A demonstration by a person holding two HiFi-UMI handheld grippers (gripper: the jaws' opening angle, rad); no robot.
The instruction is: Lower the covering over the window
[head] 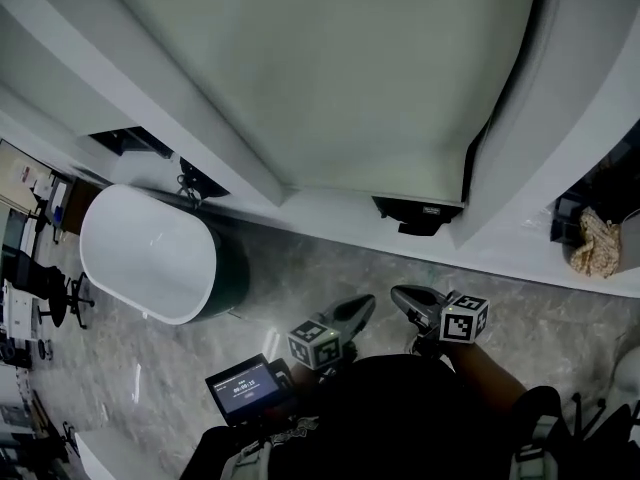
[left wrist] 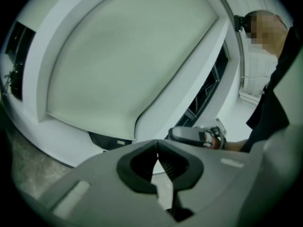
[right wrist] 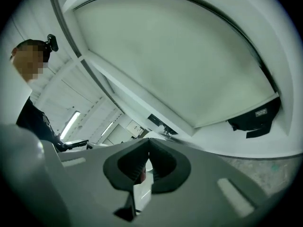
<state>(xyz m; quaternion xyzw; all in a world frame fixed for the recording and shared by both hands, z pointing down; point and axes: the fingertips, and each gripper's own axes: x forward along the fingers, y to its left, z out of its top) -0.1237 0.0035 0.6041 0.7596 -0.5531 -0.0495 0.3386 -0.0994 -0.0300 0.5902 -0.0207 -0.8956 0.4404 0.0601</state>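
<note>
The left gripper (head: 362,306) and the right gripper (head: 402,294) are held side by side, low in front of the person, their tips angled toward each other and near but apart. Both have their jaws pressed together with nothing between them.

The grey marbled floor (head: 330,268) bears a white oval bathtub (head: 145,248) with a dark outer wall.

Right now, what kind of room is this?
Probably a bathroom, maybe a mock-up: a freestanding white bathtub on a marbled grey floor, and a pale roller blind drawn down beside it. What look like office chairs past the tub hint at a lab or showroom.
</note>
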